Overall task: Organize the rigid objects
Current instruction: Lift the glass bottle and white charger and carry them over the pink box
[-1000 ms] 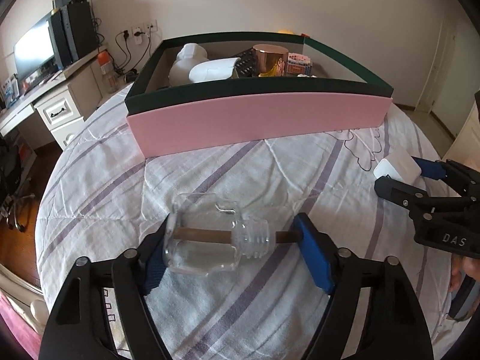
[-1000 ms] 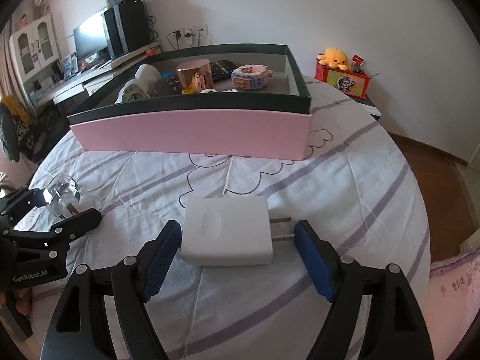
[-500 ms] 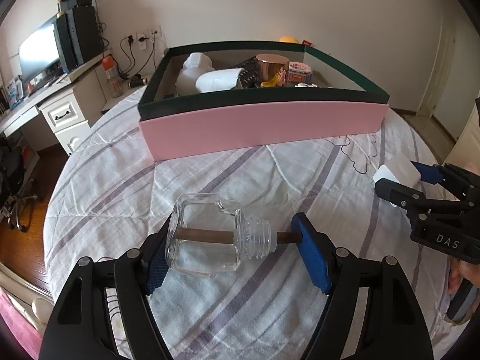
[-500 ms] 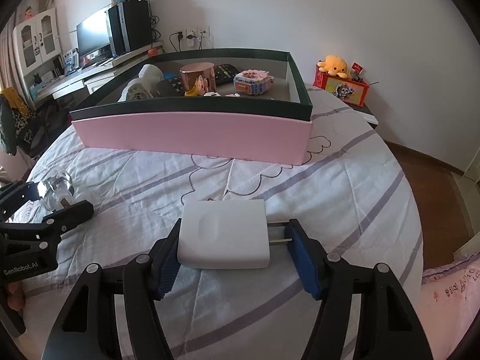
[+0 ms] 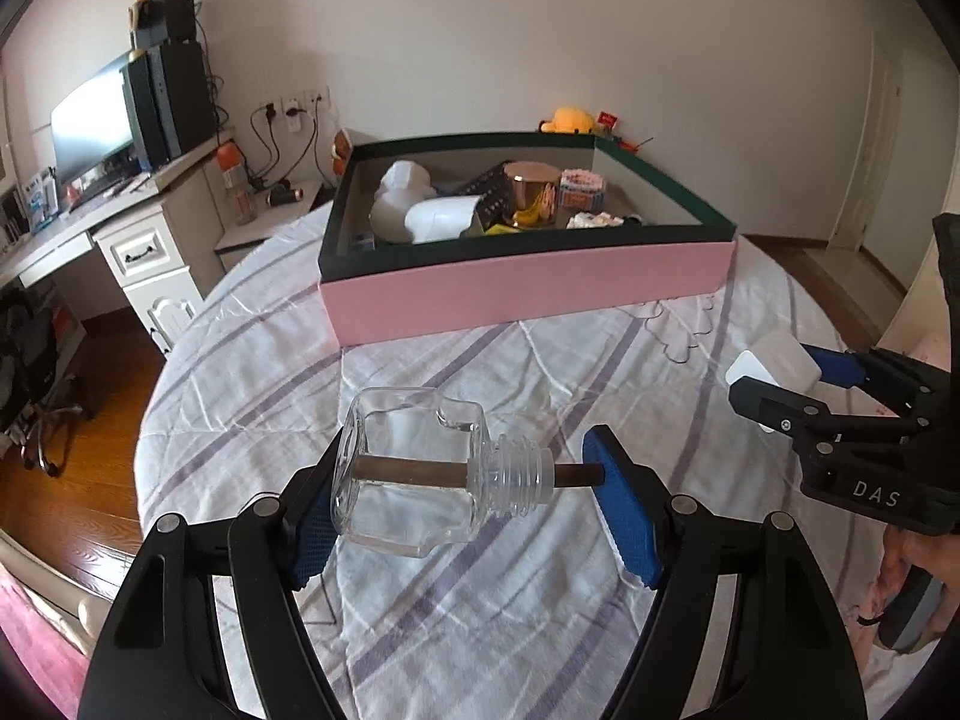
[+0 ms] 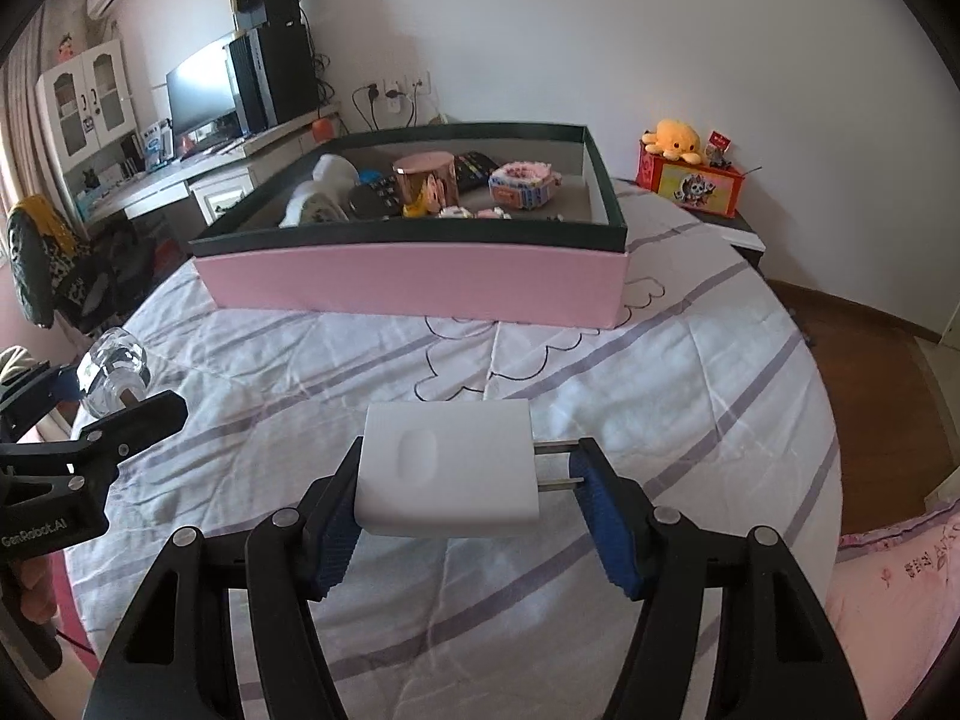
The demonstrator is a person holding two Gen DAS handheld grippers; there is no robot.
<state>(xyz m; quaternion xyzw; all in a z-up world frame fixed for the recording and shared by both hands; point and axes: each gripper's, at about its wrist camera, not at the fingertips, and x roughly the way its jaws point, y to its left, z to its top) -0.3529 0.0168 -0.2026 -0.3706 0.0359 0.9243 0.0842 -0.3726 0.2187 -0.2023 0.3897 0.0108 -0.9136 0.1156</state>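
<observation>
Two grips: square glass bottle (image 5: 414, 480), smooth white charger (image 6: 447, 468).

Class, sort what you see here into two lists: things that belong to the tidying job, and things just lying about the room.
Job:
glass bottle in left gripper
white charger in right gripper
pink box

Lying about:
octopus plush
monitor
striped bedcover

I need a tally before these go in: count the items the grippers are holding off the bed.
2. A glass bottle with a stick inside, in the left gripper; a white plug adapter in the right gripper.
</observation>
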